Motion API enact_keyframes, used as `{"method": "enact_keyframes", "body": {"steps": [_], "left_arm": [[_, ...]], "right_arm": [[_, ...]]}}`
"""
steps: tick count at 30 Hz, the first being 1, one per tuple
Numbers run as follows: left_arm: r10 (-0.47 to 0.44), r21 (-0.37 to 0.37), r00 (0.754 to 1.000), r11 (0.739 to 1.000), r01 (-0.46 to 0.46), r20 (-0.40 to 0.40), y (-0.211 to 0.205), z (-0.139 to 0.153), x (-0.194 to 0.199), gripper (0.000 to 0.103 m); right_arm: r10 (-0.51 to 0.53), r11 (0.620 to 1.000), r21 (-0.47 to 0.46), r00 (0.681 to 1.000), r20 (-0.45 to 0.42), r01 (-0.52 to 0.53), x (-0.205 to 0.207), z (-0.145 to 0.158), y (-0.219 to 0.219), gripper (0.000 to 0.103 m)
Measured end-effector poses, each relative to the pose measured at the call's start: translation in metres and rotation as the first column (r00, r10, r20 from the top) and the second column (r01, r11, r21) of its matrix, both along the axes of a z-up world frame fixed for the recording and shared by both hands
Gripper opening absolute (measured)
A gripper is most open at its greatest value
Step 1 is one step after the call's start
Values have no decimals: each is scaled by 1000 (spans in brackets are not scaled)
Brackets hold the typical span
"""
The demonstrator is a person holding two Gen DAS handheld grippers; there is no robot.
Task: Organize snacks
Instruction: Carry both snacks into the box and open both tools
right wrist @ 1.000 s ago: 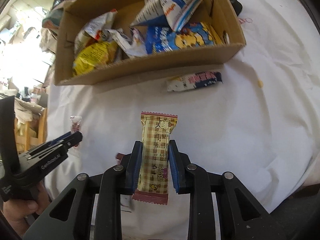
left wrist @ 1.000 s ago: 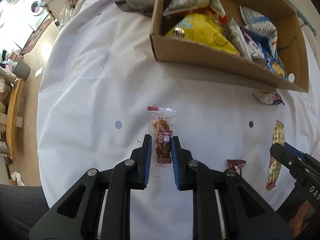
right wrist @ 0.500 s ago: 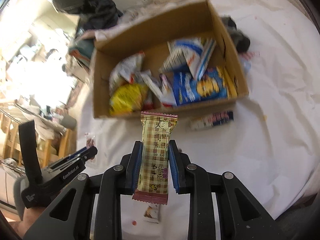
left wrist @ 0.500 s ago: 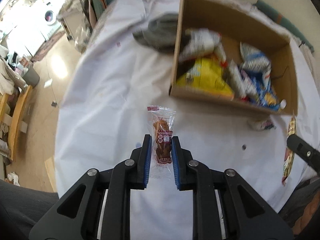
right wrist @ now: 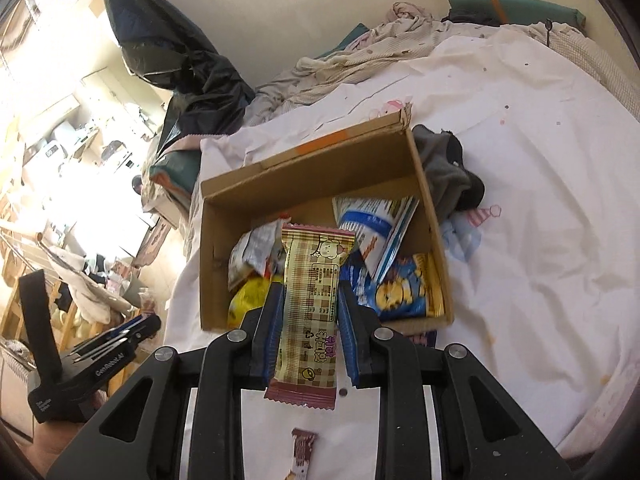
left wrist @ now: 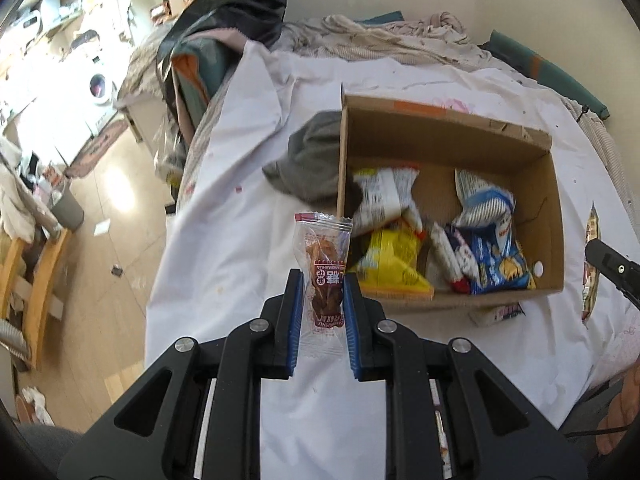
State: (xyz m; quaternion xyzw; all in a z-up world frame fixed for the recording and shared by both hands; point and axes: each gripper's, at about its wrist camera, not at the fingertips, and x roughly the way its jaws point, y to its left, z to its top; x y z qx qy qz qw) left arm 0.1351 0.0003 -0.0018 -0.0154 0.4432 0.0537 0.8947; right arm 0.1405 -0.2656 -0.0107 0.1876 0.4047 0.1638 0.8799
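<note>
A cardboard box (right wrist: 424, 184) of snack bags sits on the white bedsheet (right wrist: 540, 200). The right tongs (right wrist: 306, 336), clamped on a checked wafer bar (right wrist: 310, 296), hover above it; the left tongs (left wrist: 320, 316) pinch a clear-wrapped candy (left wrist: 324, 276) beside its wall. Each should clear the rim before letting go.
</note>
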Motion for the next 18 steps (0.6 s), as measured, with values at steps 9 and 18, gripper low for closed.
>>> {"method": "enact_keyframes", "body": {"steps": [9, 18], "left_arm": [[-4, 21, 1000, 1000, 4, 22, -5, 13, 36, 16], [-42, 36, 999, 998, 41, 28, -22, 14, 66, 16]], "right_arm": [[-15, 1000, -15, 1000, 2, 15, 28, 0, -6, 28], [-12, 999, -44, 1000, 8, 12, 59, -4, -4, 28]]}}
